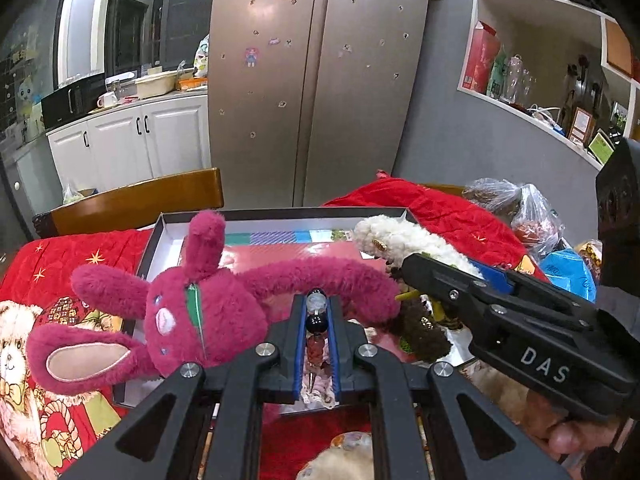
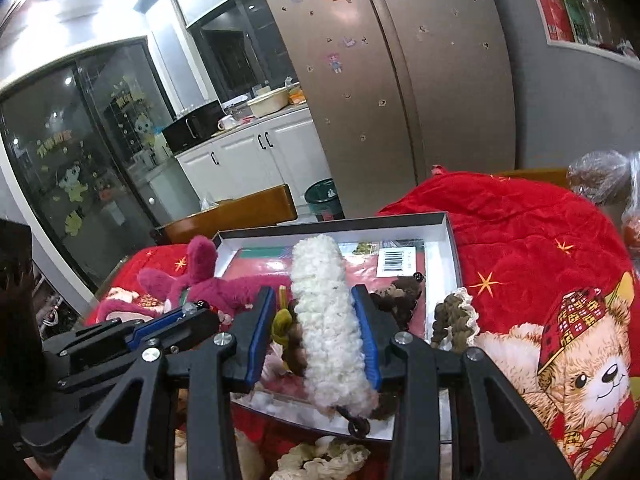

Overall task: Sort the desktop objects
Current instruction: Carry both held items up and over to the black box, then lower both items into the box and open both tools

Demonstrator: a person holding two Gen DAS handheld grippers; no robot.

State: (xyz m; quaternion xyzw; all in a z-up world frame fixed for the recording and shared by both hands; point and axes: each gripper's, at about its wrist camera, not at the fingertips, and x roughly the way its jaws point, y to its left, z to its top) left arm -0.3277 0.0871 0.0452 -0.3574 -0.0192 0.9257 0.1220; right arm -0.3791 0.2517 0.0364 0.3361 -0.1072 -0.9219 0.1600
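The left gripper [image 1: 318,312] is clenched on a beaded hair stick [image 1: 317,322], its dark and clear beads pinched between the blue pads above the near edge of a shallow open box [image 1: 256,216]. The box sits on a red quilt [image 1: 60,256] printed with teddy bears and gold stars. A magenta plush rabbit headband [image 1: 200,312] lies across the left side of the box, its ears spilling over the rim onto the quilt and its furry band curving just beyond the left gripper's tips. The right gripper [image 2: 318,312] grasps a white fluffy hair clip [image 2: 324,320] lengthwise between its blue pads, the clip's far end reaching out over the box's red printed contents. Brown fuzzy hair accessories [image 2: 400,292] lie in the box just right of that clip, and a brown scrunchie with a cream lace edge [image 2: 456,316] rests over the box's right rim. A cream scrunchie [image 2: 324,460] lies on the quilt below the right gripper. Behind stand a wooden chair back [image 1: 136,200] and a steel double-door fridge [image 1: 316,80].
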